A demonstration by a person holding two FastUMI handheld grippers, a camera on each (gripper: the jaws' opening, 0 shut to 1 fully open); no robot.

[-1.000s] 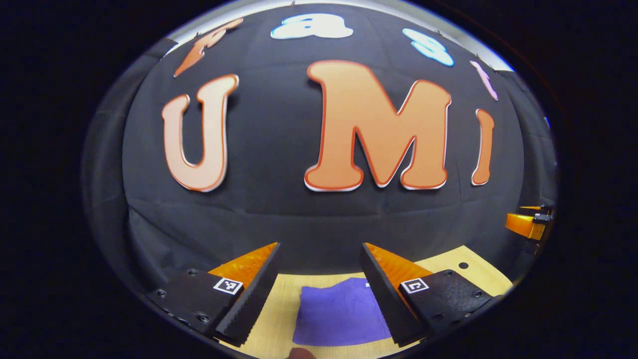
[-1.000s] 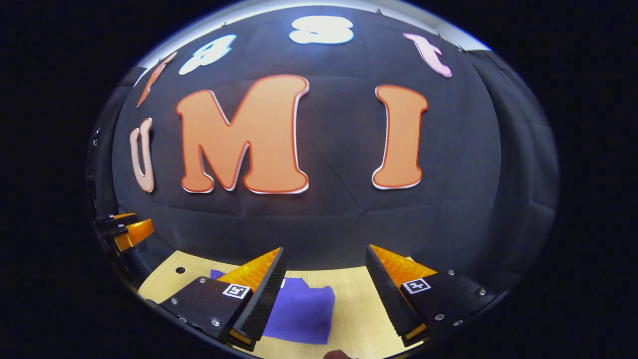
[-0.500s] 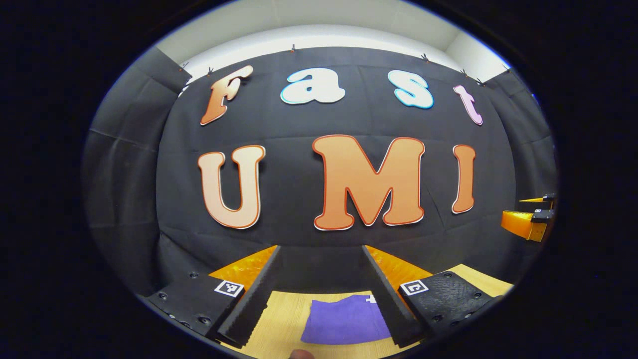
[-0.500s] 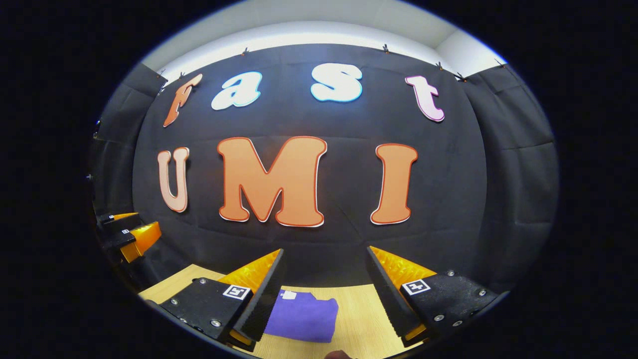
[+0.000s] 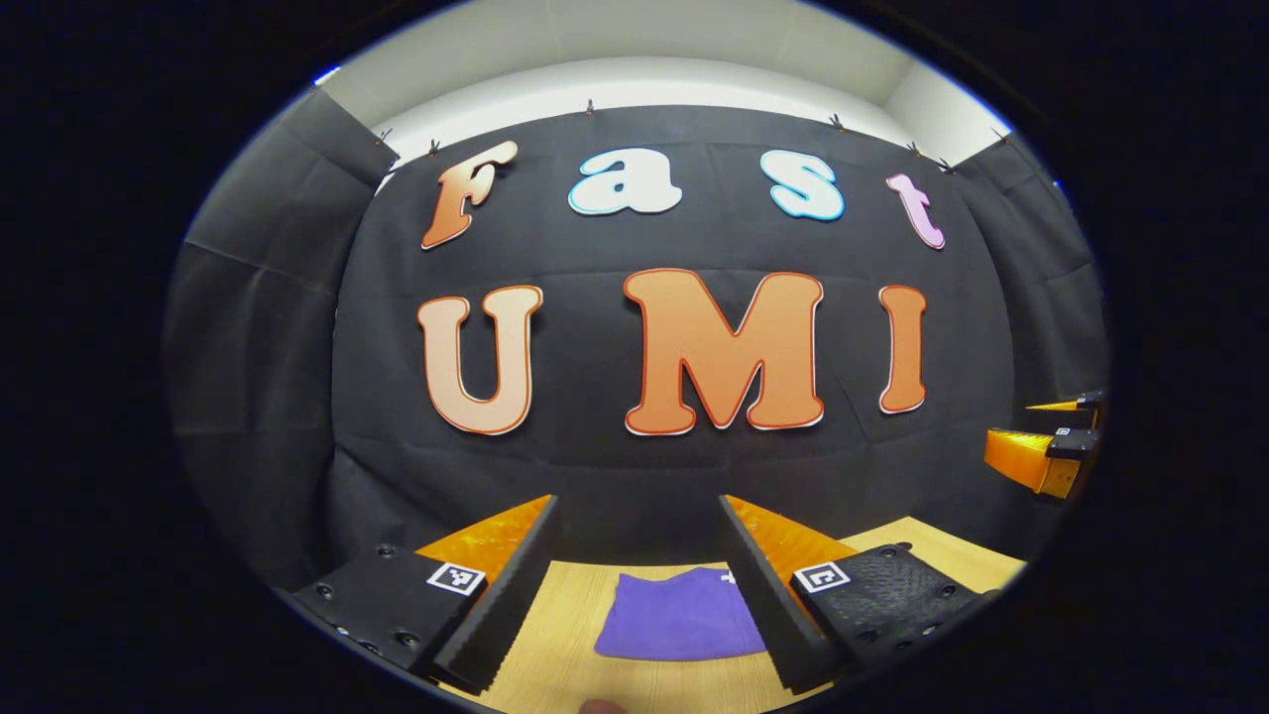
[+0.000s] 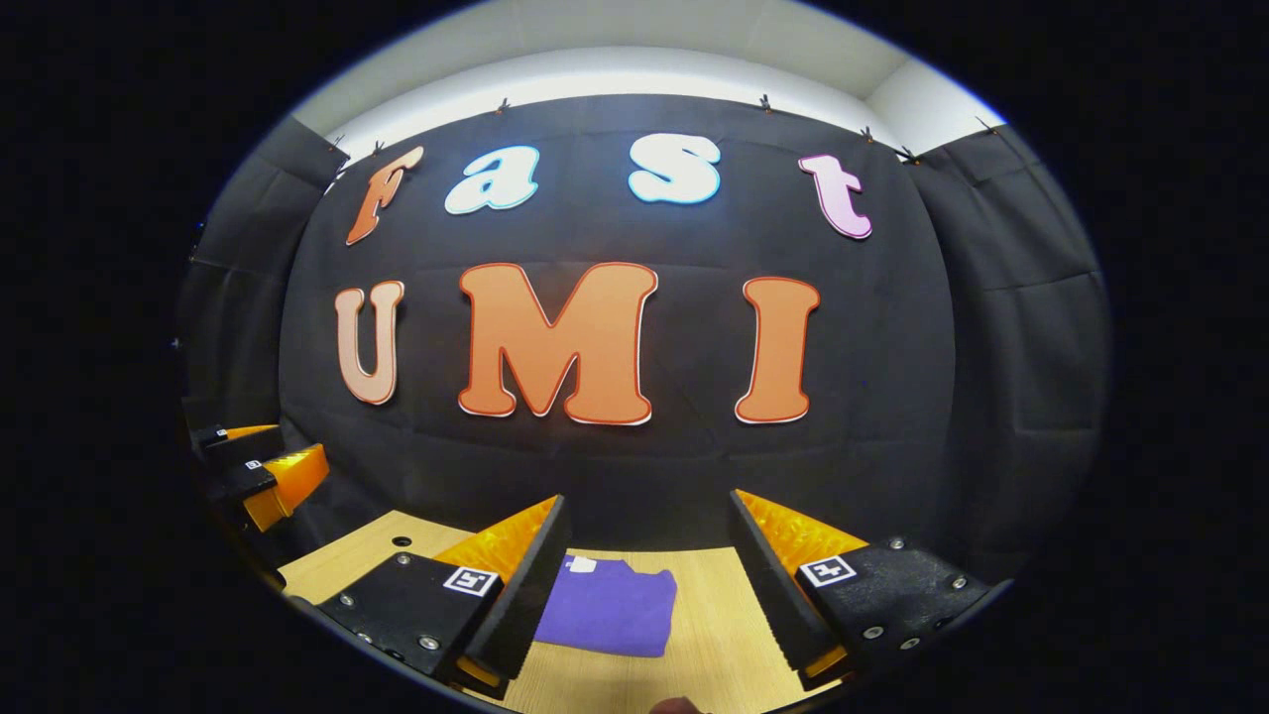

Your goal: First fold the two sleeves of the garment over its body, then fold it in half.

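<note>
While you held both tools raised above the pale wooden desk (image 5: 565,635), the items stood thus. Folded purple cloth garment (image 5: 679,627): lay flat on the desk as a compact rectangle, a small white tag at its far edge. Left gripper (image 5: 639,585): fingers spread apart, holding nothing, above the garment. Right gripper (image 6: 649,585): fingers spread apart, empty, with the garment (image 6: 607,617) lying toward its left finger.
</note>
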